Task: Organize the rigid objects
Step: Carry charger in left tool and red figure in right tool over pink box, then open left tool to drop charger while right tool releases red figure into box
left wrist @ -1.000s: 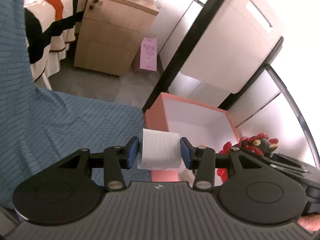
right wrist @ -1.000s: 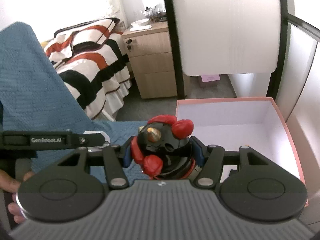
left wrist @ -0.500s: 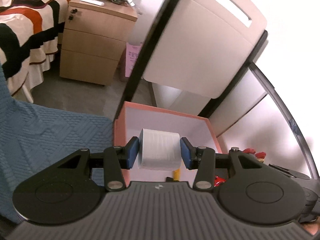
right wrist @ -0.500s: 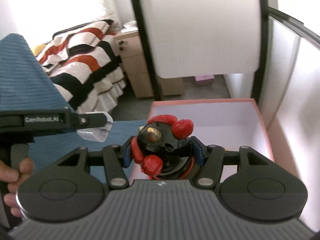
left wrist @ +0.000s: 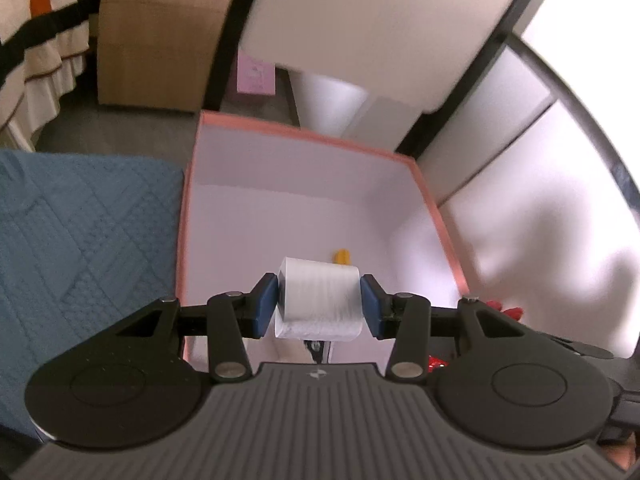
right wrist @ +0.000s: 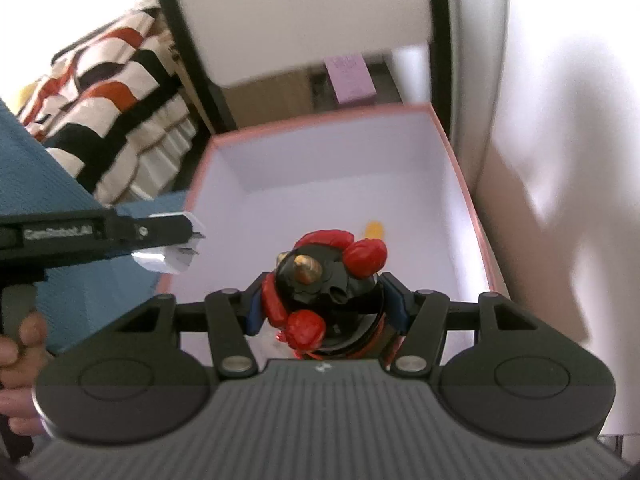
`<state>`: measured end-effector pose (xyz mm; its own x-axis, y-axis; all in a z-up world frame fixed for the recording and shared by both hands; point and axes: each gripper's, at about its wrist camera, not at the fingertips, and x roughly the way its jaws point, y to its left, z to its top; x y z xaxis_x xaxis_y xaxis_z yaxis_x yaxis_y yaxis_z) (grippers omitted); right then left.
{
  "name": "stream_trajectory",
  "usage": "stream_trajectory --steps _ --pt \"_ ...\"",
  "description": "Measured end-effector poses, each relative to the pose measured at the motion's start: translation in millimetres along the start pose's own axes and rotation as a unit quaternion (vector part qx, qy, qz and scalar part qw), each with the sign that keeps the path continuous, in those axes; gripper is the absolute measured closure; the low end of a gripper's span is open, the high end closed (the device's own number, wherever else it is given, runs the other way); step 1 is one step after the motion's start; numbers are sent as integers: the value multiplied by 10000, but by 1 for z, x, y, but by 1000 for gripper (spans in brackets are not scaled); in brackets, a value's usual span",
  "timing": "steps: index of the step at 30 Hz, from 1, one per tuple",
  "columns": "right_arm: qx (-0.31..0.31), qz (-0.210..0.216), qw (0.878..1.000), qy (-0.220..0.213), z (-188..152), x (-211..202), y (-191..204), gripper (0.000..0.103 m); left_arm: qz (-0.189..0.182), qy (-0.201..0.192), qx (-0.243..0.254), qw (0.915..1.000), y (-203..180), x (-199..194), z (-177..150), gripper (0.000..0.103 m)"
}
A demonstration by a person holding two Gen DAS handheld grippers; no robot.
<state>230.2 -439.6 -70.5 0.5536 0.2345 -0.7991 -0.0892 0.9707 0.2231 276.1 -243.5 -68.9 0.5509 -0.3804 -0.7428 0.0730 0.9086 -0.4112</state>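
My left gripper (left wrist: 319, 307) is shut on a white paper roll (left wrist: 320, 300) and holds it over the near part of a pink-rimmed box (left wrist: 304, 136) with a white inside. My right gripper (right wrist: 324, 304) is shut on a black and red figurine (right wrist: 324, 284) and holds it above the same box (right wrist: 328, 120). A small yellow object (left wrist: 342, 257) lies on the box floor; it also shows in the right wrist view (right wrist: 375, 229). The left gripper with the roll (right wrist: 168, 256) appears at the box's left edge in the right wrist view.
A blue quilted cover (left wrist: 84, 232) lies left of the box. A wooden bedside cabinet (left wrist: 160, 36), a striped bed (right wrist: 104, 108) and a small pink item (left wrist: 256, 74) stand beyond it. White panels with black frames (left wrist: 400, 16) rise behind and right of the box.
Both grippers have moved forward and tilted down over the box, which now fills more of each view. Both still hold their objects.
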Motion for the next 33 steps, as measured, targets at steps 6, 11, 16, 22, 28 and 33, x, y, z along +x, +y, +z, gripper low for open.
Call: stream_trajectory --steps 6,11,16,22,28,33 --pt "167 -84 9991 390 -22 23 -15 42 64 356 -22 9993 0 32 -18 52" --pt "235 -113 9981 553 -31 36 -19 42 129 603 -110 9980 8 53 -31 52" --pt "180 -155 9982 548 -29 42 -17 44 173 826 -112 9964 16 65 -41 52" --pt "261 -204 9981 529 -29 40 -23 44 190 877 28 9960 18 70 -45 51" --pt "353 -215 9981 464 -30 33 -21 44 122 871 16 9961 18 64 -45 50" --pt "388 -162 9988 254 -23 18 -16 44 65 691 -14 9976 17 46 -38 50"
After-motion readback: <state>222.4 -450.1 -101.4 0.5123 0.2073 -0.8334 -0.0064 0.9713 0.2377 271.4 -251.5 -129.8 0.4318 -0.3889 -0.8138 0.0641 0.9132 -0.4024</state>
